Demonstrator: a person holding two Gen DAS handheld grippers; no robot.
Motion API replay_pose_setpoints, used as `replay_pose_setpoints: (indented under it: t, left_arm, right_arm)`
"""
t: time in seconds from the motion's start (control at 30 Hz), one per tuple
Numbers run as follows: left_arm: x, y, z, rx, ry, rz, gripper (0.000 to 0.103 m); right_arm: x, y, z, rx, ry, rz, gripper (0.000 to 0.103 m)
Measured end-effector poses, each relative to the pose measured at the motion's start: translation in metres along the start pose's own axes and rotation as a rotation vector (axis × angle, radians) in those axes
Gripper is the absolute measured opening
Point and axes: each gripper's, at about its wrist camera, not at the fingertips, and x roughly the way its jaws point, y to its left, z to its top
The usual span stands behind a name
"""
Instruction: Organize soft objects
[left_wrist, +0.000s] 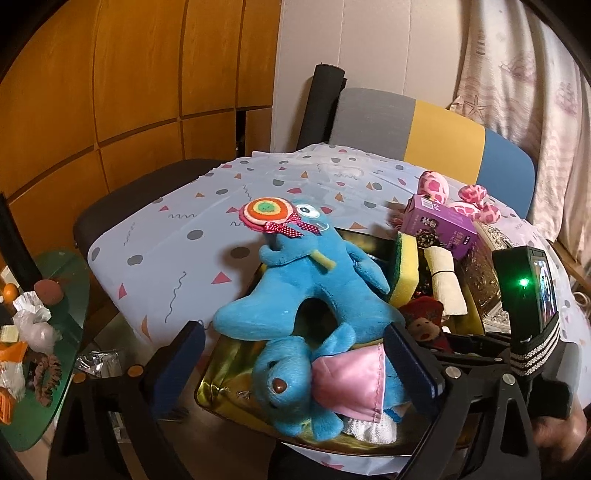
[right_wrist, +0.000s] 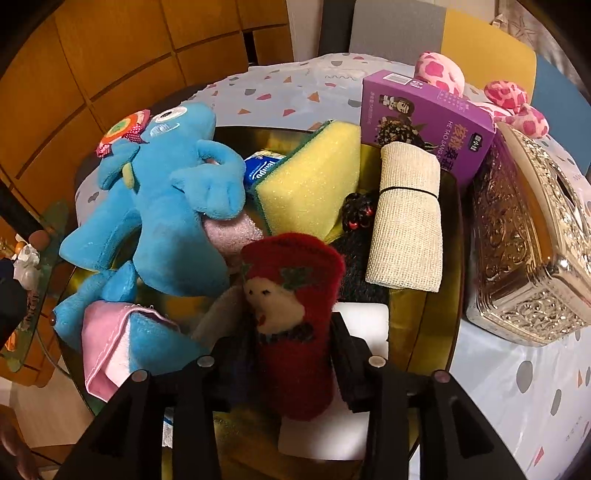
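Left tongs (left_wrist: 295, 365) spread wide, empty, around the blue plush (left_wrist: 306, 280) atop the gold bin (left_wrist: 221, 373). Right tongs (right_wrist: 291, 332) flank the red sock (right_wrist: 291, 314) in the bin; pad contact hidden, can't tell if pinching. Tissue pack (right_wrist: 264, 166) mostly buried behind sponge (right_wrist: 310, 181). Pink plush (right_wrist: 509, 103) sits on the surface, half hidden behind purple box (right_wrist: 424, 122).

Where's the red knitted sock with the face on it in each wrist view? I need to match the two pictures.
Left wrist view: red sock sits right of centre, low in the gold tray, partly hidden behind the left gripper's right finger.
Right wrist view: bottom centre, between the right gripper fingers.
Shared landmark: the yellow sponge, just beyond the sock in both.
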Motion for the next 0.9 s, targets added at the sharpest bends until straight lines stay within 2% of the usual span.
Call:
replay_pose_setpoints:
  t: [0.13, 0.2, 0.27, 0.33, 0.7, 0.9]
  left_arm:
    - [-0.003, -0.001, 0.001, 0.003, -0.008, -0.003, 0.100]
    - [-0.005, -0.003, 0.001, 0.005, -0.011, -0.005, 0.101]
    - [-0.007, -0.006, 0.000, 0.010, -0.014, -0.008, 0.101]
    - [-0.008, -0.009, 0.000, 0.017, -0.017, -0.012, 0.101]
    - [-0.016, -0.021, 0.000, 0.044, -0.032, -0.025, 0.102]
    - [-0.021, -0.037, -0.002, 0.057, -0.034, -0.047, 0.103]
  right_arm:
    - [-0.006, 0.002, -0.007, 0.001, -0.016, 0.007, 0.043]
    - [-0.007, 0.001, -0.007, 0.007, -0.021, 0.015, 0.049]
    - [-0.013, 0.000, -0.013, 0.015, -0.033, 0.019, 0.062]
    - [-0.018, -0.002, -0.016, 0.026, -0.052, 0.018, 0.068]
    - [-0.059, -0.013, -0.034, 0.072, -0.168, -0.010, 0.069]
    - [-0.096, -0.030, -0.053, 0.161, -0.295, -0.110, 0.069]
